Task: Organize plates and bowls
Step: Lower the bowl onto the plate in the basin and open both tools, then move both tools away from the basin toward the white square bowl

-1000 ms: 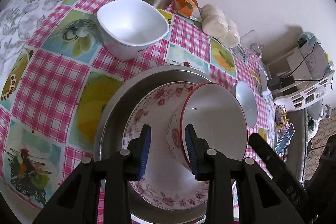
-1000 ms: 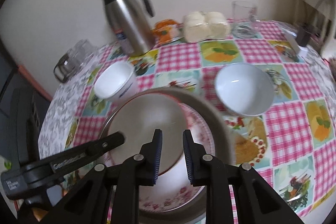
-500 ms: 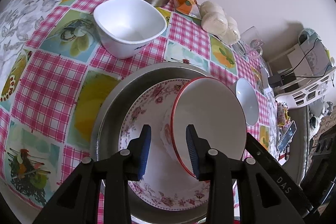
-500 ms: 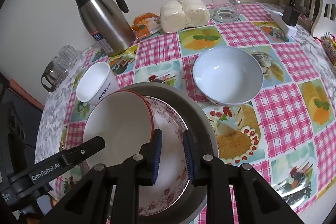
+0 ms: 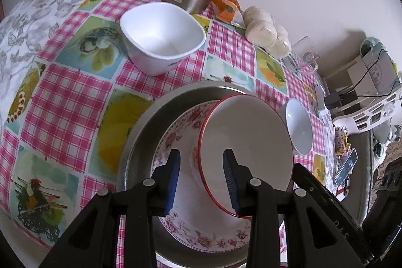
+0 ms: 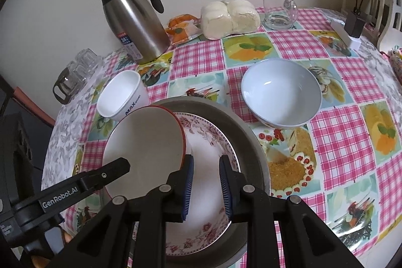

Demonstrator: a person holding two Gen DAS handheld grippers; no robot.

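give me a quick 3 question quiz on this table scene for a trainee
1. True or false: the red-rimmed bowl lies level in the floral dish.
2. The floral dish sits inside: A) a metal basin B) a plastic tub C) a wicker basket.
3. Which stands closer to the steel jug: the square white bowl or the round white bowl?

Key: 1 false, it is tilted. 2 A. 3 the square white bowl.
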